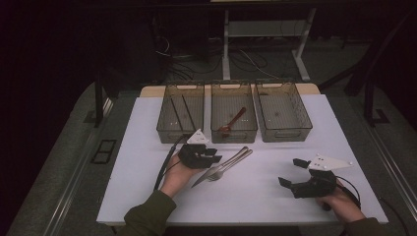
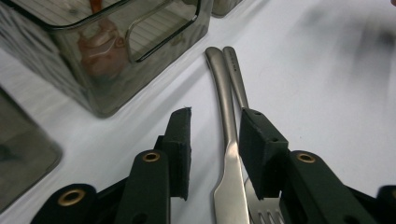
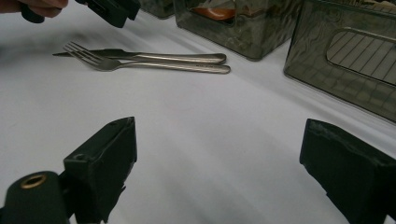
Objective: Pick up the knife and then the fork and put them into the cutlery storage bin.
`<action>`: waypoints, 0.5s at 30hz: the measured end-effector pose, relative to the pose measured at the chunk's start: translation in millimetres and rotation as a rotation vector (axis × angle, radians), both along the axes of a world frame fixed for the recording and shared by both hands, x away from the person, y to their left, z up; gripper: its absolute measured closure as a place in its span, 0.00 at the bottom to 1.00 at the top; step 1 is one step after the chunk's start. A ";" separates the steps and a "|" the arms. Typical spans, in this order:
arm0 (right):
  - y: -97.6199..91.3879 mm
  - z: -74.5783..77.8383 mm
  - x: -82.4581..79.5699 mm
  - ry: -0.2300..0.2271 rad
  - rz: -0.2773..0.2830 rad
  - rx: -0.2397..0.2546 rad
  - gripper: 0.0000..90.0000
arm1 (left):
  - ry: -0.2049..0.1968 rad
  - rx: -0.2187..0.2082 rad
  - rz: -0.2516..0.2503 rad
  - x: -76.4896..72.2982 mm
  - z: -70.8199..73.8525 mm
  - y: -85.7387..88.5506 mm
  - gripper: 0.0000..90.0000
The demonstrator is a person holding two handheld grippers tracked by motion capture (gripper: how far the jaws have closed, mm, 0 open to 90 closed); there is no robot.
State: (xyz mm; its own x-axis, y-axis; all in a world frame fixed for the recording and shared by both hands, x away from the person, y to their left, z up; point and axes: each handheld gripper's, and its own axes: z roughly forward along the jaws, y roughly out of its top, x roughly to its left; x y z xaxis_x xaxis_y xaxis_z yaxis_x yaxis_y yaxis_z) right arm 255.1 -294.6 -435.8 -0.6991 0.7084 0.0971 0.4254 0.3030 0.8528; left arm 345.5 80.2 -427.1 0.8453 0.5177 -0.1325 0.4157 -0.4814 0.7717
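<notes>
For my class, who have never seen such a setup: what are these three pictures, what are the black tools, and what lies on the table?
A person sits at a white table, holding a two-jawed claw in each hand. One picture looks down from above; the other two come from cameras on each claw. The left claw straddles a knife lying beside a fork, not yet gripping it. The right claw is open over bare table. Behind stand three clear bins; the middle one holds a brown spoon.

A dim laboratory recording station: white desk (image 1: 275, 196), three identical wire-mesh bins (image 1: 283, 110), loose cables (image 1: 246, 59) on the floor behind.
</notes>
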 end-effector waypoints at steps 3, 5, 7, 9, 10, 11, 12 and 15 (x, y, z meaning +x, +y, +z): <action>-0.1 -0.1 -0.5 0.003 0.000 0.000 0.11 | 0.007 0.007 -0.011 3.3 -3.6 -7.2 0.73; -0.3 -0.4 -0.2 0.003 0.000 0.000 0.12 | 0.009 0.015 -0.023 4.8 -6.1 -12.5 0.74; -0.7 -0.6 0.3 0.001 0.001 -0.001 0.12 | 0.013 0.024 -0.030 6.5 -8.7 -17.2 0.75; -0.8 -0.4 0.5 0.004 0.001 0.001 0.12 | 0.016 0.026 -0.035 7.3 -11.0 -21.6 0.76; -0.8 -0.5 0.6 0.004 0.001 0.001 0.12 | 0.018 0.032 -0.038 7.6 -11.8 -23.0 0.77; -0.7 -0.5 0.6 0.004 0.001 0.001 0.12 | 0.021 0.034 -0.040 7.6 -12.6 -24.1 0.77; -0.6 -0.6 0.7 0.003 0.001 0.000 0.12 | 0.022 0.034 -0.039 7.1 -13.2 -25.1 0.78; -0.4 -0.7 0.6 0.002 0.003 -0.002 0.12 | 0.021 0.042 -0.045 7.2 -13.4 -26.5 0.79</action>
State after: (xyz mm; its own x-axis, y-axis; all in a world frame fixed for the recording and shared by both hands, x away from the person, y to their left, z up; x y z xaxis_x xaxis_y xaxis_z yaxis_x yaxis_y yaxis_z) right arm 255.7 -295.0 -436.5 -0.7007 0.7068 0.0970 0.4261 0.3056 0.8515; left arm 352.7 53.7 -440.6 0.8650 0.4848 -0.1291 0.4086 -0.5316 0.7419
